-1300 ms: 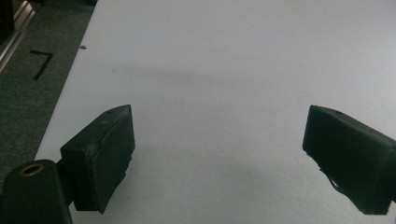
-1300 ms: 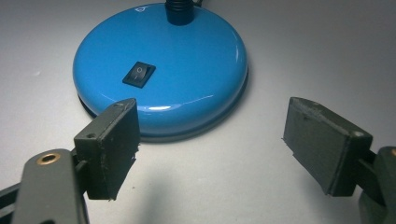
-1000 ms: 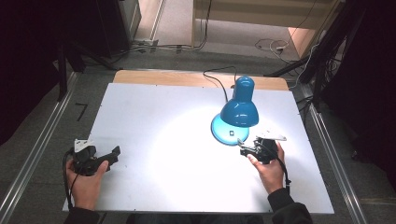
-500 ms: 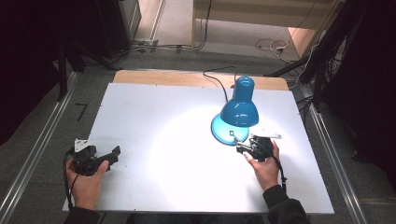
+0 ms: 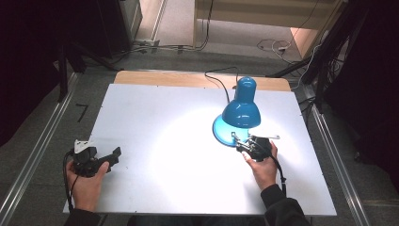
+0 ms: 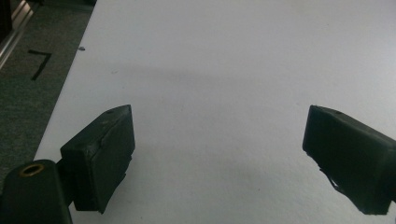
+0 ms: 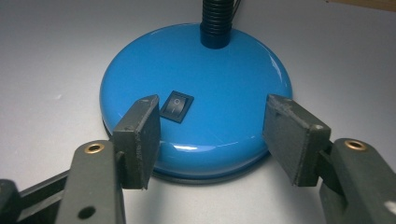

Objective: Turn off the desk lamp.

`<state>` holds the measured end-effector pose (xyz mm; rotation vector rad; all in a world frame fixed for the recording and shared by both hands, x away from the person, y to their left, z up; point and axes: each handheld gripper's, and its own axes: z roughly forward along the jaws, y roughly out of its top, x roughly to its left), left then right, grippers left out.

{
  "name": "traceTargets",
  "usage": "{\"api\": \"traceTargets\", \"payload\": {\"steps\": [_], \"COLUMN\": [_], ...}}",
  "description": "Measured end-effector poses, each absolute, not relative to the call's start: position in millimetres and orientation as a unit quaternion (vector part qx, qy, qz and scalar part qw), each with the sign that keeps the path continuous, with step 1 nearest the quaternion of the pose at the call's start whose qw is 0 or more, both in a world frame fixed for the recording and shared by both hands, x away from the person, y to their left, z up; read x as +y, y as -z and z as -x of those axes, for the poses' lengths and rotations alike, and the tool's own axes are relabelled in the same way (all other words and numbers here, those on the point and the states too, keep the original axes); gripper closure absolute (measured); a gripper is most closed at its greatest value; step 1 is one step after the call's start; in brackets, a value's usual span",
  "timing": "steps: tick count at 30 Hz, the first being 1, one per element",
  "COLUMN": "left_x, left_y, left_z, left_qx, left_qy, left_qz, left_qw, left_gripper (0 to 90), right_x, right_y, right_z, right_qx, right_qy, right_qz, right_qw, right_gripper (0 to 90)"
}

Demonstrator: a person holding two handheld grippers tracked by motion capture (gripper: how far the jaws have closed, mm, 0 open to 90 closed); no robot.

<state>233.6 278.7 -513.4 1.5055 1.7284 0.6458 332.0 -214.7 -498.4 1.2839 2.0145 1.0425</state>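
Right gripper (image 7: 212, 140) nearer lamp base (image 7: 233, 88) (switch (image 7: 177, 106) unlabelled).

The left gripper (image 6: 219, 158) has its two black jaws spread wide, one rising at the lower left and one at the lower right, with bare white table (image 6: 224, 70) between and beyond them and nothing held. A brass-ringed hole (image 6: 31, 169) sits on the arm below the left-hand jaw. Past the table's edge at the upper left lies grey floor (image 6: 28, 98) bearing a black mark (image 6: 39, 63) shaped like a 7.
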Motion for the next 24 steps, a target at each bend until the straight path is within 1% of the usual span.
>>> {"api": "traceTargets", "payload": {"steps": [1,6,8,11,14,16,24], "left_x": [278.7,278.7,278.8,278.8,278.5,278.5,278.9], "left_y": [513.4,513.5,513.5,513.4,513.4,513.3,513.5], "left_z": [-233.6,-233.4,-233.4,-233.4,-233.4,-233.4,-233.6], "left_qx": [0.674,0.673,0.673,0.673,0.673,0.672,0.673], "left_qy": [-0.252,-0.251,-0.251,-0.251,-0.251,-0.251,-0.251], "left_qz": [-0.587,-0.587,-0.587,-0.588,-0.589,-0.589,-0.588], "left_qw": [0.371,0.372,0.372,0.372,0.370,0.370,0.372], "left_gripper": [10.2,10.2,10.2,10.2,10.2,10.2,10.2], "right_x": [-214.7,-212.8,-211.7,-210.3,-208.9,-207.8,-204.5], "right_y": [498.4,497.9,498.0,499.0,499.1,499.2,502.3], "right_z": [-332.0,-331.9,-331.8,-332.0,-332.4,-332.6,-335.5], "right_qx": [0.745,0.739,0.739,0.740,0.740,0.740,0.740], "right_qy": [-0.386,-0.404,-0.408,-0.410,-0.416,-0.416,-0.420], "right_qz": [-0.475,-0.467,-0.466,-0.464,-0.461,-0.460,-0.462], "right_qw": [0.264,0.268,0.266,0.264,0.260,0.259,0.251], "right_gripper": [41.1,63.9,70.7,79.5,85.5,87.3,87.5]}}
